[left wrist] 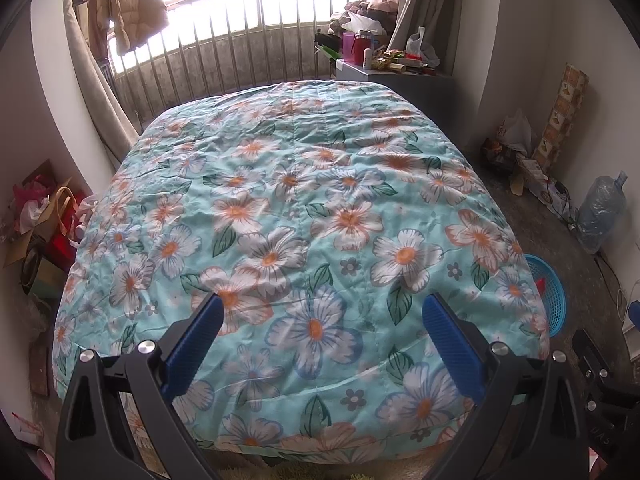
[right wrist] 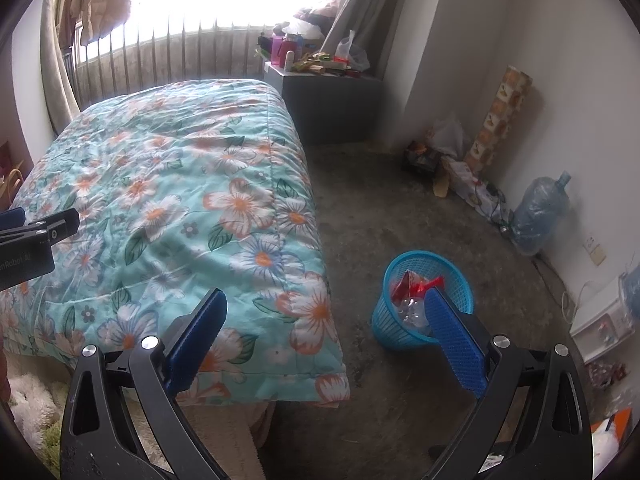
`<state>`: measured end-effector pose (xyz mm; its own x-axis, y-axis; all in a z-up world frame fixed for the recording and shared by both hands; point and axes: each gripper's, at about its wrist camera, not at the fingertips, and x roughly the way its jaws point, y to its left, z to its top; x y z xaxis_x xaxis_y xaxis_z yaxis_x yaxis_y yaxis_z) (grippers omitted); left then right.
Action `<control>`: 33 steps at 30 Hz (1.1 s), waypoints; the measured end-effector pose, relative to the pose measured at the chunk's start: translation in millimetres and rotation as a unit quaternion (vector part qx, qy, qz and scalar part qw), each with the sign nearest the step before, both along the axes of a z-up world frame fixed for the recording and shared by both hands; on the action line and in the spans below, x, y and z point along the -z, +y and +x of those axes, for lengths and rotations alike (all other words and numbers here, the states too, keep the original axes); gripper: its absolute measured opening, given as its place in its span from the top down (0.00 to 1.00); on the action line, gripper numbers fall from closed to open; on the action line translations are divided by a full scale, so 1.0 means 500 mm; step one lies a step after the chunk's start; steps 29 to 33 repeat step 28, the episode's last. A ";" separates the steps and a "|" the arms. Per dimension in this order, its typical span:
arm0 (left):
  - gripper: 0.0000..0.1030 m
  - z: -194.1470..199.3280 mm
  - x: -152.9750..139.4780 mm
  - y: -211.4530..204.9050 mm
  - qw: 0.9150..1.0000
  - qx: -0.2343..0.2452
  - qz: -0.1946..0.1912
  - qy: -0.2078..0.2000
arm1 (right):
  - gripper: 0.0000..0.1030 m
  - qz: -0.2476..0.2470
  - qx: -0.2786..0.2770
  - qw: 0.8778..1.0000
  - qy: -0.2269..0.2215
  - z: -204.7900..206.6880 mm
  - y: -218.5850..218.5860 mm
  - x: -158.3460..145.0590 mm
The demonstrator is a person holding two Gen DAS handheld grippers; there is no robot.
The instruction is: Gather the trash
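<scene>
Turquoise cotton printed with big white and orange flowers covered the bed: a quilt (left wrist: 304, 208) that filled most of the left wrist view and the left half of the right wrist view (right wrist: 172, 200). The grey floor (right wrist: 380, 208) ran along the bed's right side to a white wall (right wrist: 580, 100). Behind the bed stood a barred window railing (left wrist: 240, 60), with a tan padded jacket (left wrist: 124, 4) hanging at its left and a grey cabinet (right wrist: 332, 108) at its right, the top crowded with bottles and packets too small to tell apart. A large clear-blue water jug (right wrist: 540, 212) stood against the wall.

The blue mesh basket (right wrist: 420, 304) stood upright on the floor, just beside the near corner of the bed; in the left wrist view only part of it (left wrist: 554, 296) showed past the quilt's edge. Inside it lay a red wrapper (right wrist: 412, 282) on top of a crumpled clear plastic bottle (right wrist: 412, 312).

The left gripper (left wrist: 322, 316) hung above the foot of the quilt, its blue pads spread wide with nothing between them. The right gripper (right wrist: 326, 314) was likewise spread wide and empty, poised above the bed's corner and the floor, one finger's blue pad (right wrist: 452, 336) overlapping the basket in the picture. The left gripper's black body (right wrist: 36, 236) showed at the left edge of the right wrist view.
</scene>
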<state>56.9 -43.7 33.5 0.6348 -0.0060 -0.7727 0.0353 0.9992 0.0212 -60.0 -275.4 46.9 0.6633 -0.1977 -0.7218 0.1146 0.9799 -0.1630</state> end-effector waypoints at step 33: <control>0.05 -0.009 0.009 0.008 1.000 -0.002 -0.002 0.005 | 0.08 0.000 0.001 1.000 -0.002 0.002 0.010 -0.002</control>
